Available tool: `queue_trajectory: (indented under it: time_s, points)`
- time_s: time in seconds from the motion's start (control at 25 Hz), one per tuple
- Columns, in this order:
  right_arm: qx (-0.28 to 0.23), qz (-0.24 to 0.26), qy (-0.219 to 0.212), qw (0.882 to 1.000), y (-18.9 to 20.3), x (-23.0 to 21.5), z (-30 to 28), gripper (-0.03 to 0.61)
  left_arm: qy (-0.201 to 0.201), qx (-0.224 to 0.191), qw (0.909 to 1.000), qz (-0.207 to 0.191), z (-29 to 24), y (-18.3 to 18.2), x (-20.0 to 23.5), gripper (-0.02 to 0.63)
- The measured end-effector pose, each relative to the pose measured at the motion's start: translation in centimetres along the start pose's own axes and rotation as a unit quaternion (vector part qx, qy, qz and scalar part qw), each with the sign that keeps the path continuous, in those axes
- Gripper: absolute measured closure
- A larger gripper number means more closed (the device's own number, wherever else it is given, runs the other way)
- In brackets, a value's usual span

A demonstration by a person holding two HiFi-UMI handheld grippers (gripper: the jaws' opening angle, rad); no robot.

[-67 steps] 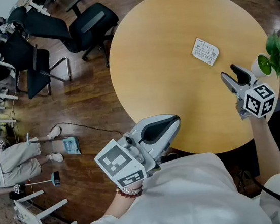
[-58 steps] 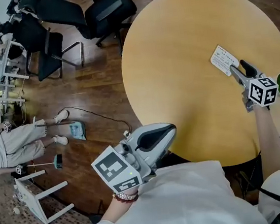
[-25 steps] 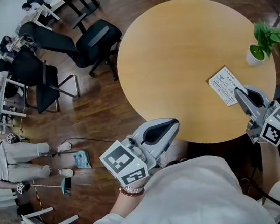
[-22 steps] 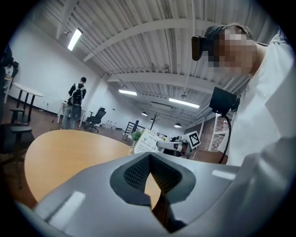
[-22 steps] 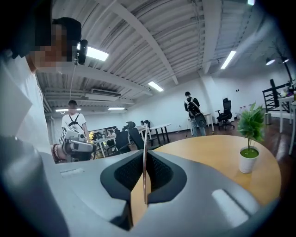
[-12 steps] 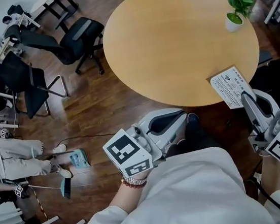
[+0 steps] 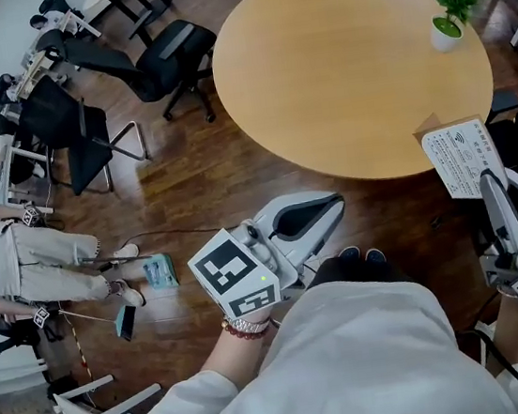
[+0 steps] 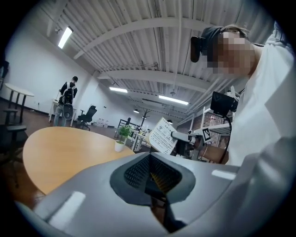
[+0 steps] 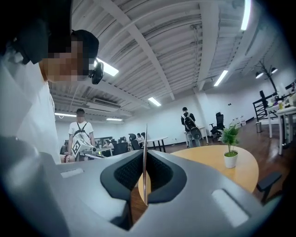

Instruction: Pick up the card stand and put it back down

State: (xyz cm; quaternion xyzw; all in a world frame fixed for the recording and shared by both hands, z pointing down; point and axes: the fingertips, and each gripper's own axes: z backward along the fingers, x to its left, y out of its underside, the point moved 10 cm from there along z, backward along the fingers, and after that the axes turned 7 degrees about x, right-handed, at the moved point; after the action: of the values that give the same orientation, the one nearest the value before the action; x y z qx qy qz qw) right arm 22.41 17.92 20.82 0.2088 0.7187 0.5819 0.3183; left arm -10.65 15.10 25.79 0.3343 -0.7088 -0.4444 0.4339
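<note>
Two grippers checked | right gripper [image 7: 493, 187]: jaws pinching card stand [image 7: 461, 158], edge-on between pads in right gripper view | stand: at jaw tips, lifted off table [image 7: 345, 67] where it earlier lay flat ahead of the jaws | left gripper [image 7: 321, 214]: jaws pressed together, empty, as before.

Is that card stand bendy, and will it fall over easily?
It is probably stiff: the card stand sticks straight out of the right gripper without drooping. It is likely light, since a pinch on one edge carries it. Edge-on it looks very thin, so a nudge might tip it once it is set down.
</note>
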Motion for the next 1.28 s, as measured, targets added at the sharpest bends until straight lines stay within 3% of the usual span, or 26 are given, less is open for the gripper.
queue_trajectory:
  time_s: [0.32, 0.52, 0.8, 0.96, 1.28]
  points:
    - [0.016, -0.024, -0.004, 1.0, 2.8, -1.7, 3.4, 0.555, 0.0, 0.004, 0.9996, 0.026, -3.5, 1.8, -1.9, 0.623]
    - [0.016, -0.03, 0.005, 0.999, 4.5, -1.7, 3.8, 0.555, -0.005, 0.009, 0.9998, 0.02, -3.6, 3.0, -1.9, 0.623]
    - [0.014, -0.022, -0.005, 1.0, 3.3, -1.3, 3.9, 0.555, -0.02, 0.017, 0.9996, 0.011, -4.0, 2.0, -2.5, 0.623]
    - [0.024, -0.019, -0.012, 0.999, 2.8, -1.6, 4.0, 0.555, -0.008, -0.018, 0.9998, 0.0, -4.2, 0.7, -3.4, 0.623]
    - [0.025, -0.031, -0.016, 0.999, 3.2, -1.3, 3.7, 0.555, -0.021, 0.001, 0.9997, 0.015, -4.0, 0.7, -2.5, 0.623]
